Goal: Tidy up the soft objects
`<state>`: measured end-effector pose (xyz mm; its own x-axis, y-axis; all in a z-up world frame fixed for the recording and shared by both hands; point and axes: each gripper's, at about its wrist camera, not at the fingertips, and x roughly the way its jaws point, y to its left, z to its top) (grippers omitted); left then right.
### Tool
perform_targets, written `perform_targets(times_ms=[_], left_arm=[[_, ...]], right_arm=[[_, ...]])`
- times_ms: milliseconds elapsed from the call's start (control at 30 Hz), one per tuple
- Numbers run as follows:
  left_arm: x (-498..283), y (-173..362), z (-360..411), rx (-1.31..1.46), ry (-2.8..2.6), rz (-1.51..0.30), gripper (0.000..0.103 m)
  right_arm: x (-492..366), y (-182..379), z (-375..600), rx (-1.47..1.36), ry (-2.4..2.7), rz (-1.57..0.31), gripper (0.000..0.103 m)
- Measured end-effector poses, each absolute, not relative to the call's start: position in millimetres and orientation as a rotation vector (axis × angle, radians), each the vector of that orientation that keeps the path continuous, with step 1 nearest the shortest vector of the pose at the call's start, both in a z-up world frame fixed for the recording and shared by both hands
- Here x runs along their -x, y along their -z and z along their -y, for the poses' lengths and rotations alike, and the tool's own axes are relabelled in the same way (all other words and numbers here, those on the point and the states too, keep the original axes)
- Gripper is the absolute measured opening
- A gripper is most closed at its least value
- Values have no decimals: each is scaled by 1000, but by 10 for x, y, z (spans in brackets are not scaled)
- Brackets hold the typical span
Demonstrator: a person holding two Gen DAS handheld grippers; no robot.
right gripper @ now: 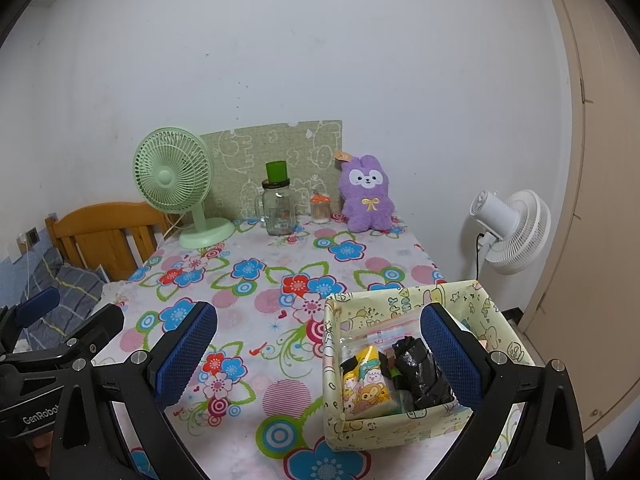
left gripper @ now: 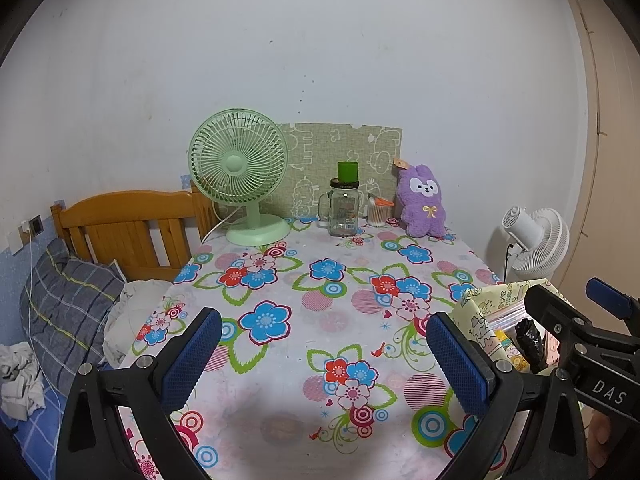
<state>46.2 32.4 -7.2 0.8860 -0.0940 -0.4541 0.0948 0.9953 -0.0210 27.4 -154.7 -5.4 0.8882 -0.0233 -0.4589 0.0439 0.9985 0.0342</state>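
Note:
A purple plush bunny (left gripper: 424,202) sits upright at the table's far edge against the wall; it also shows in the right wrist view (right gripper: 368,194). A pale yellow fabric box (right gripper: 416,420) stands at the near right of the table, holding a yellow cartoon packet (right gripper: 366,384) and a black bag (right gripper: 420,372); its rim shows in the left wrist view (left gripper: 480,312). My left gripper (left gripper: 324,356) is open and empty above the flowered tablecloth. My right gripper (right gripper: 320,352) is open and empty, its right finger over the box.
A green desk fan (left gripper: 240,176), a glass mug jar (left gripper: 343,208) with a green cup on top and a cotton-swab jar (left gripper: 378,212) stand along the far edge. A white floor fan (right gripper: 508,232) stands to the right. A bed with wooden headboard (left gripper: 128,232) lies left.

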Motion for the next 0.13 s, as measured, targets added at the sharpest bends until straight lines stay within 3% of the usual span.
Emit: perform_targets(times_ms=[133], left_arm=[[-465,69,-325,-3,98,-472,103]], right_arm=[[-275,53,1548,-43,34,-476,103]])
